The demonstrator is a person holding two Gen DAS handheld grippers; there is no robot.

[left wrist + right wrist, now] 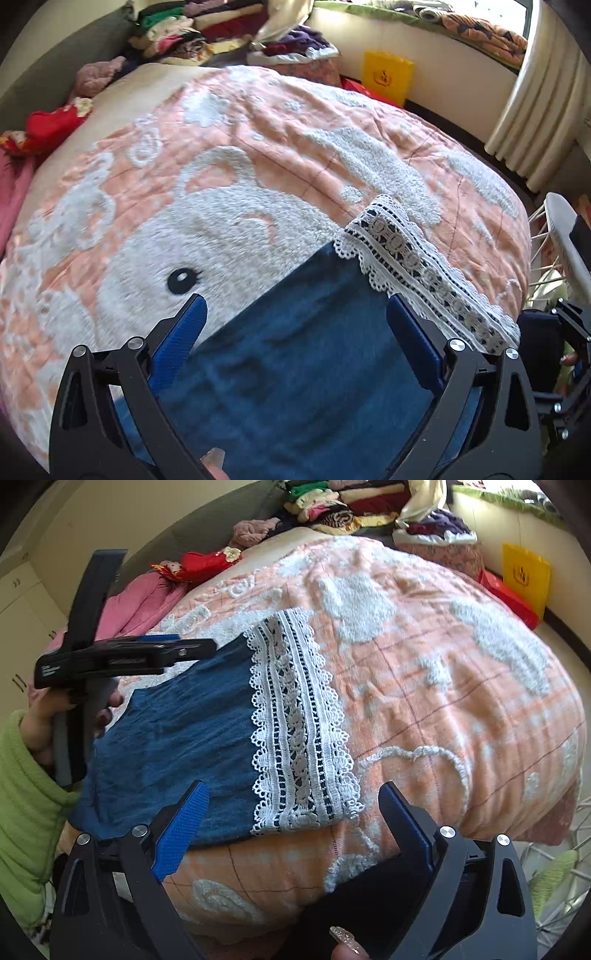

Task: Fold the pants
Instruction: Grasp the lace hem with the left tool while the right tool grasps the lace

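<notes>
While both jaws gape, only the right wrist view shows the pants' (177, 746) whole lace hem (299, 731).

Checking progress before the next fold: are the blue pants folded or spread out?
Folded: the pants lie as a compact rectangle on the blanket, lace hem along one edge.

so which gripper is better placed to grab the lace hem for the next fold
Probably the right gripper: open, with the lace hem of the blue pants lying just ahead of its fingers. The left gripper, also open, sits over plain blue cloth, and the hem runs off to its right.
</notes>
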